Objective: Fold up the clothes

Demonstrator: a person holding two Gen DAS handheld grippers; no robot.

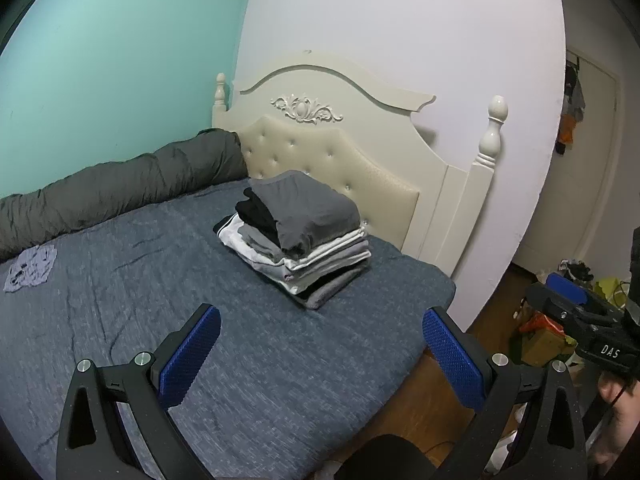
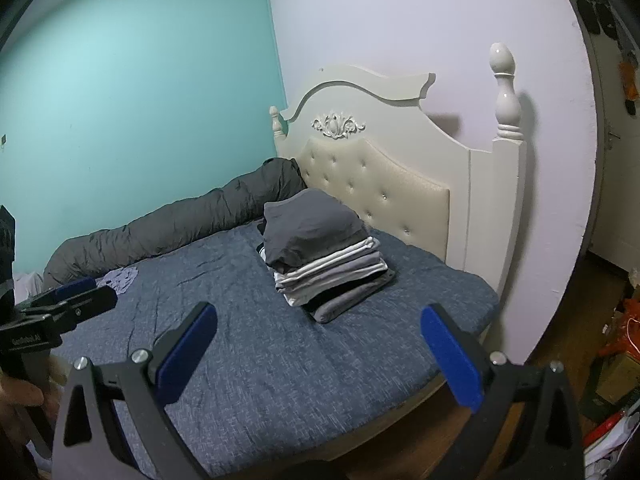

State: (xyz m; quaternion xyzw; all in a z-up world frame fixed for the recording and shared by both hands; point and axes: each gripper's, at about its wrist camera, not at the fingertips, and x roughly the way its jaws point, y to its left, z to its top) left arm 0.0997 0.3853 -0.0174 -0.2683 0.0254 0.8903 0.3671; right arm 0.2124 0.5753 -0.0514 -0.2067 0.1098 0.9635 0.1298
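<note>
A stack of folded clothes sits on the blue bed near the headboard, with a dark grey garment on top; it also shows in the right wrist view. A small crumpled grey-purple garment lies at the bed's left, by the dark duvet, and shows in the right wrist view. My left gripper is open and empty, held above the bed's near part, short of the stack. My right gripper is open and empty, also short of the stack. Each gripper shows at the edge of the other's view.
A rolled dark duvet lies along the teal wall. A cream tufted headboard with posts stands behind the stack. The bed's right edge drops to a wooden floor with bags and clutter. A door stands at the far right.
</note>
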